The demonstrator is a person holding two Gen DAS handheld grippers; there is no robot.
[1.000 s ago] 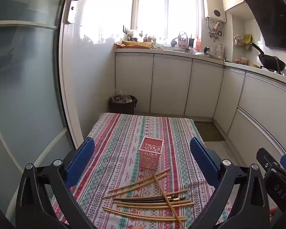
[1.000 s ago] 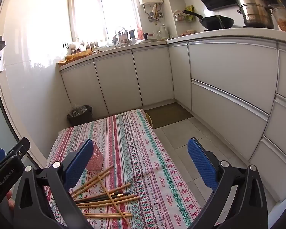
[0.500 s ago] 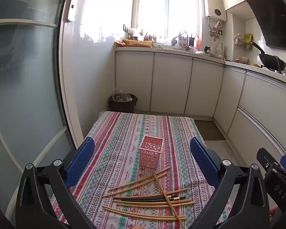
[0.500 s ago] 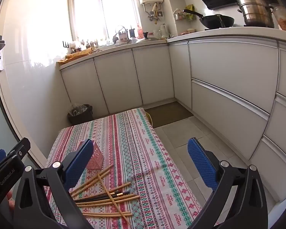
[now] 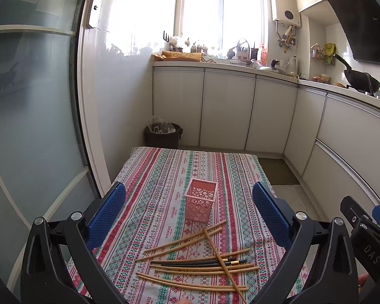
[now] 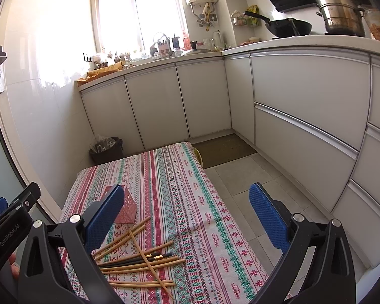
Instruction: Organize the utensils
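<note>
Several wooden chopsticks (image 5: 200, 266) and two black ones lie scattered and crossed near the front of a table under a striped patterned cloth (image 5: 164, 177). Just behind them stands an upright pink perforated holder (image 5: 200, 202), nothing showing inside. My left gripper (image 5: 188, 207) hovers open above the pile, blue pads wide apart and holding nothing. In the right wrist view the chopsticks (image 6: 139, 261) lie at lower left and the pink holder (image 6: 128, 209) is partly hidden behind a blue pad. My right gripper (image 6: 186, 215) is open too, over the table's right side.
A dark waste bin (image 5: 162, 135) stands on the floor past the table's far end. White cabinets (image 5: 228, 111) run along the back and right. A glass door (image 5: 33, 116) is close on the left. Tiled floor (image 6: 240, 177) lies right of the table.
Both views have shifted only slightly, with the table and chopsticks sitting a little lower in frame. The chopsticks and holder have not moved and both grippers stay open.
</note>
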